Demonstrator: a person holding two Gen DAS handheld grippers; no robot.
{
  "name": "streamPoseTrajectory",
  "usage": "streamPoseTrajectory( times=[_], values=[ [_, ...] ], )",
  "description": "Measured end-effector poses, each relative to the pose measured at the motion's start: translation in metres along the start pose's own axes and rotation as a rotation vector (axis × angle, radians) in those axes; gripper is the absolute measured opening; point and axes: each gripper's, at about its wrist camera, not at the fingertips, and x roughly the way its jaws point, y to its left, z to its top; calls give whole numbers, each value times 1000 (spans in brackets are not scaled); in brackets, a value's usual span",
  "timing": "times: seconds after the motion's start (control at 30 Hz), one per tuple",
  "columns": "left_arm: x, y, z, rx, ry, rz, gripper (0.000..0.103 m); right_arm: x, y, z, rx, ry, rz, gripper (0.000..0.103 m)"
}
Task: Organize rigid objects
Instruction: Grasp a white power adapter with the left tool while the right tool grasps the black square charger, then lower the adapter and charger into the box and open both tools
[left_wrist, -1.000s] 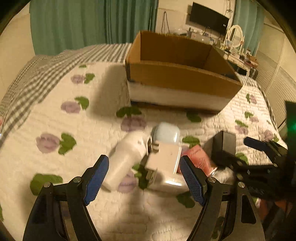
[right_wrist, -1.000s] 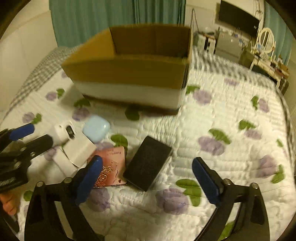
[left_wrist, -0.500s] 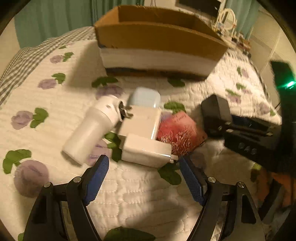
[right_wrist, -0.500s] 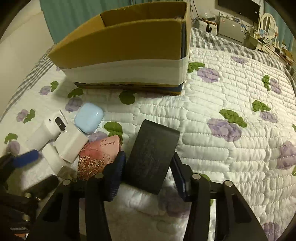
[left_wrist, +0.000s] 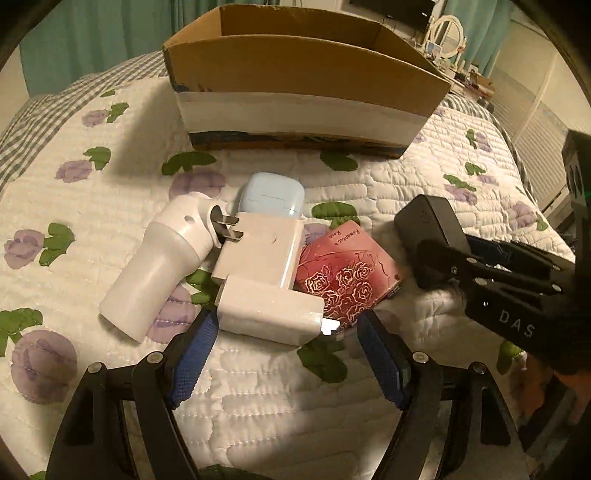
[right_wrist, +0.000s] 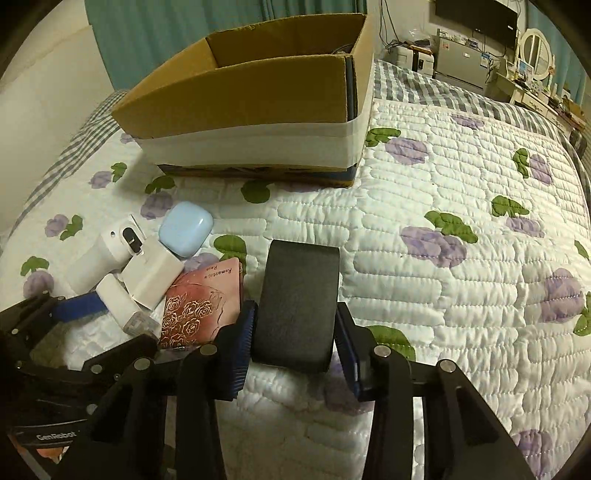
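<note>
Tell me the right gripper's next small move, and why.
Probably lift the black box straight up. The right gripper looks shut on its sides, it lies on the quilt, and the cardboard box stands open behind.

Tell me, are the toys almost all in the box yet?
Not yet. Nothing can be seen inside the cardboard box. The right gripper is closed on the black case. The open left gripper sits at a white charger. The other charger, white bottle, blue earbud case and pink card still wait on the bed.
</note>
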Motion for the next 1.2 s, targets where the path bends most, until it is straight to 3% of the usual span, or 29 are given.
streamPoseTrajectory(
  times=[0.1,0.13,0.17,0.2,0.43,0.83,1.03,1.2],
  values=[
    [1,8,2,-42,6,-1,78,0,0,0,-2,1,-2,40],
    [1,9,2,-53,2,-4,75,0,0,0,-2,0,-2,40],
    [1,10,2,-58,1,-8,62,-1,-1,-1,-3,-1,-2,40],
    [1,10,2,-60,4,-14,61,1,3,0,-3,-4,-3,40],
    [-2,6,2,-50,-5,-2,59,-6,9,-2,-23,-21,-27,39],
    [-56,-3,14,-70,-98,-14,58,-64,22,-15,-81,-107,-59,38],
    [-96,-12,33,-63,-180,-29,58,-99,27,-9,-101,-165,-57,38],
    [-125,-11,66,-77,-246,-51,58,-133,34,16,-129,-242,-50,38]
  ],
)
